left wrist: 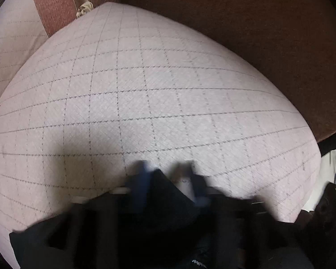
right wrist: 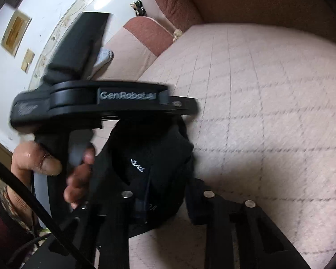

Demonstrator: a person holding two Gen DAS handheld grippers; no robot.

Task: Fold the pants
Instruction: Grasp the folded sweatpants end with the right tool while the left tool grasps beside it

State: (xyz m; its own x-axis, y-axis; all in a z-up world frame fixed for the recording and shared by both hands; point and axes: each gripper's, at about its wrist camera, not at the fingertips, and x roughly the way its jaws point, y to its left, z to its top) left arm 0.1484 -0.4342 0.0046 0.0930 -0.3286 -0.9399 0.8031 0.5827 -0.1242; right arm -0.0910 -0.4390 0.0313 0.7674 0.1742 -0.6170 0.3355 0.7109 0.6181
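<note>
The black pants [left wrist: 159,204] hang bunched in front of my left gripper [left wrist: 168,186], above a pink checked sofa cushion [left wrist: 145,89]. The left view is blurred; the dark blue fingertips [left wrist: 141,179] stand apart with black cloth between them. In the right wrist view the pants [right wrist: 150,157], with a small white logo, lie between my right gripper's fingers [right wrist: 163,204], which also stand apart. The left gripper body [right wrist: 105,98] and the hand holding it are close on the left.
A brown sofa back [left wrist: 257,33] runs behind the cushion. A red-brown cushion [left wrist: 53,4] stands at the far left. A white wall with frames [right wrist: 15,31] shows at left in the right wrist view.
</note>
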